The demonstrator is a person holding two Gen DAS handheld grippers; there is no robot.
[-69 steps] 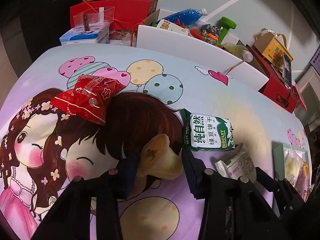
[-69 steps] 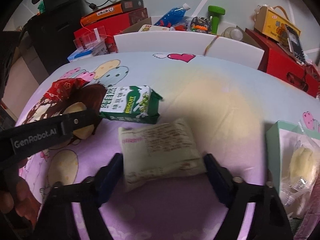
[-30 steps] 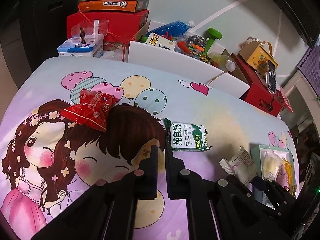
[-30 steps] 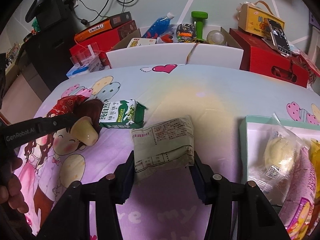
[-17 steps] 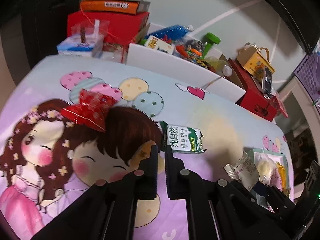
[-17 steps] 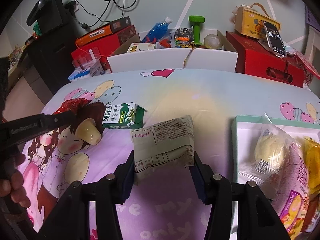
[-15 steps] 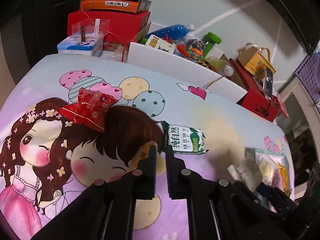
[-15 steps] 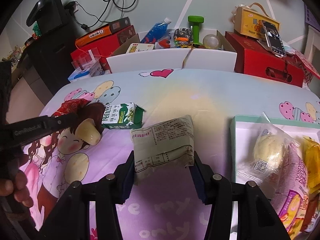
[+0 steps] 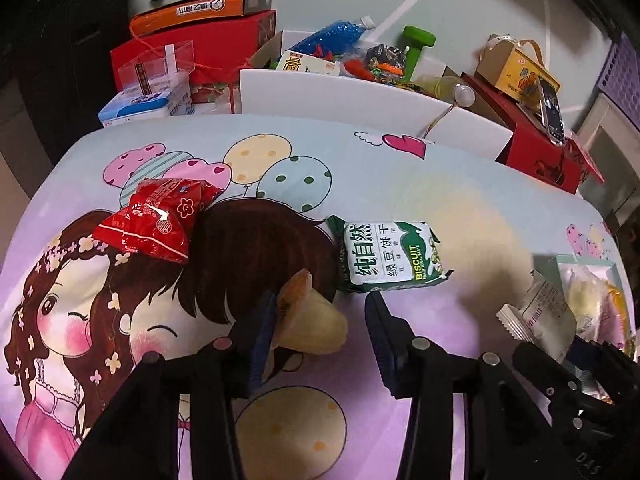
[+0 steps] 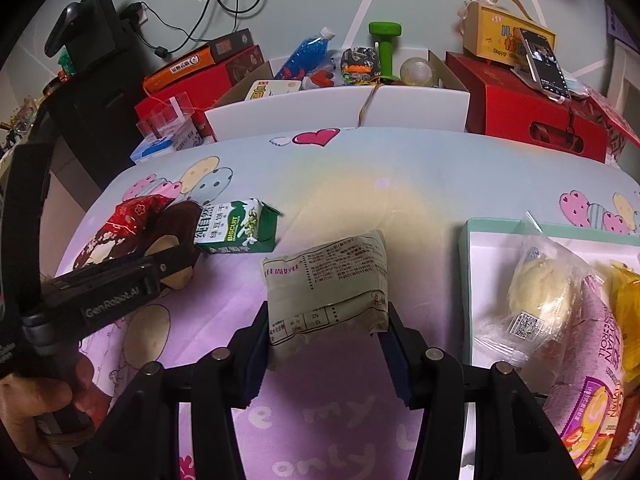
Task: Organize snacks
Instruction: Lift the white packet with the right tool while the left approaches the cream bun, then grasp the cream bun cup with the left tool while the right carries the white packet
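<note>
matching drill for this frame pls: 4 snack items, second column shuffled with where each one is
Things:
1. red crinkly foil snack bag
2. green-and-white biscuit packet
3. pale white printed wrapper pack
4. clear-wrapped pale yellow bun

Places:
A. inside the mint-green tray
B. clamped in the right gripper
C. on the cloth just beyond the left gripper
D. on the cloth by the printed balloons, far from the tray

Pairs: 1-D, 2-C, 3-B, 4-A

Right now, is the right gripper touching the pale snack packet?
Touching. The right wrist view shows the right gripper with both pads pressed against the sides of the pale snack packet, which is pinched and lifted between them.
</note>
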